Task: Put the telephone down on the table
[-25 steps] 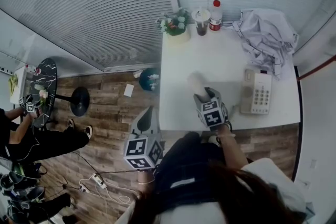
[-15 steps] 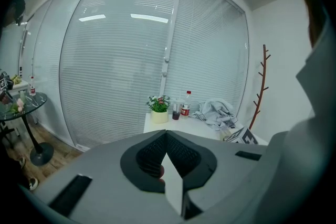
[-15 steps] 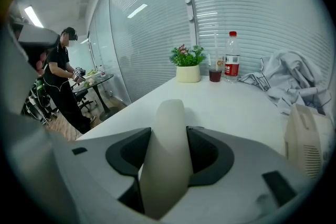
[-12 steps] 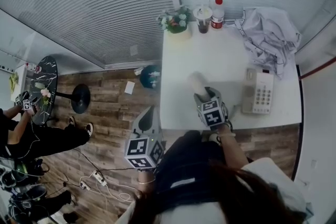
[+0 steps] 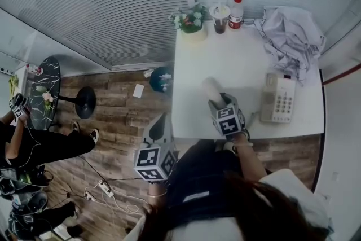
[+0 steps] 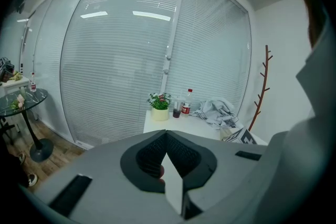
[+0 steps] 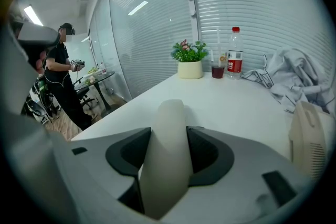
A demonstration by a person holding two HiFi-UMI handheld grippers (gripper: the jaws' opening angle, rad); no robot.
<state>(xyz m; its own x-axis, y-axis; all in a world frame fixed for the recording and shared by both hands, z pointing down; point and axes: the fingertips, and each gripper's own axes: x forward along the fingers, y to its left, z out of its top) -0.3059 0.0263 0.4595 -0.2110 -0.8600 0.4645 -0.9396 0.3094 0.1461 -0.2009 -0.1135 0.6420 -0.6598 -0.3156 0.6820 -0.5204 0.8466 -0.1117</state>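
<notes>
Currently the right hand-held gripper (image 7: 169, 136) clamps the cream telephone handset (image 5: 211, 87) over the bench (image 5: 225, 59), near its front edge. The telephone base (image 5: 277, 100) sits by the right edge. The left hand-held gripper (image 6: 166, 135), jaws together and empty, hangs off the bench's left side.
</notes>
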